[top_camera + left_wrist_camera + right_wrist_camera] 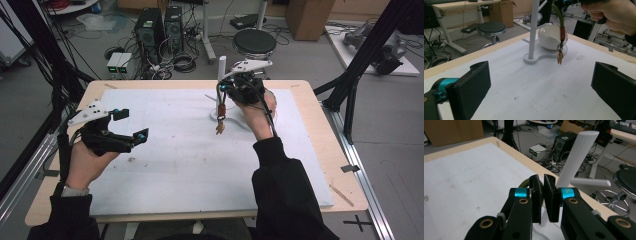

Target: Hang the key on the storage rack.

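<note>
Left side of the table (310, 165): the left gripper (131, 125) hangs just above the white mat (170, 165), held in the person's left hand (87, 162). Jaws stand wide apart, nothing between them. In its own view the two black pads (471, 92) frame bare mat, with the stand straight ahead and well off.

Centre, toward the far edge: a white stand (221, 75), an upright post on a flat base, with short pegs sticking out sideways. One peg (590, 182) is plain in the right gripper view. An egg-shaped white cup (552, 36) with a broken-looking rim sits on the base behind the post.

Right: the right gripper (224, 87) is up beside the post, jaws nearly together and pinching an olive-green cord (559, 15). This is the loop of a keychain (220, 117). From the cord hang an orange-brown ferrule, a ring and a small tan charm (559, 58), dangling free just above the base, touching nothing that I can make out.

Judgement: the step in hand looks like hanging the keychain on the stand. It is lifted and close to the post but not yet over a peg. The next move calls for bringing the open loop level with a peg tip, sliding it over, then letting go. Swing of the charm could snag the cup.
</note>
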Tool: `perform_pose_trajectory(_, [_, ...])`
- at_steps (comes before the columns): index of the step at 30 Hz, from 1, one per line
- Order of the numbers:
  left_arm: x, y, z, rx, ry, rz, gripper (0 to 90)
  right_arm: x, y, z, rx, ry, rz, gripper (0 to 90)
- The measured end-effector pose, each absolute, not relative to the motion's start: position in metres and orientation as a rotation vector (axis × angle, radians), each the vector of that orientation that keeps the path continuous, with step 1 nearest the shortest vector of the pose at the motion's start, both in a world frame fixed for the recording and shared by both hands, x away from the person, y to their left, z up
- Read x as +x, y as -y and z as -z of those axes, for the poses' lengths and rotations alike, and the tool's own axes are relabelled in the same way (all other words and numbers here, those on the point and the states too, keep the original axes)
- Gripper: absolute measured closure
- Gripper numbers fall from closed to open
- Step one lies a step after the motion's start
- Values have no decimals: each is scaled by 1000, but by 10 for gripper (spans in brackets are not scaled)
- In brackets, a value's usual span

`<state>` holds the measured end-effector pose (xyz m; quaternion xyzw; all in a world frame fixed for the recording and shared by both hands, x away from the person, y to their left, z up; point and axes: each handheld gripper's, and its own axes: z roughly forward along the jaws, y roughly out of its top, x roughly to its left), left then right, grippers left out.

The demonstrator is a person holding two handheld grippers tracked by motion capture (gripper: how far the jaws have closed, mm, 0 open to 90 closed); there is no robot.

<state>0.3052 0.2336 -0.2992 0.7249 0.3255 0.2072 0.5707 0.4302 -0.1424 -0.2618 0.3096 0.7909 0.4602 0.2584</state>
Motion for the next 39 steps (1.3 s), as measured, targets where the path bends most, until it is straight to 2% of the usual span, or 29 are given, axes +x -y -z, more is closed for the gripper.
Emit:
perform_pose_trajectory(26, [308, -245, 309, 1701, -822, -494, 29, 469, 135, 287, 987, -2179, -1110, 856])
perform_pose_trajectory(39, [309, -245, 310, 1694, -846, -500, 29, 473, 137, 296, 1016, -2193, -1097, 855])
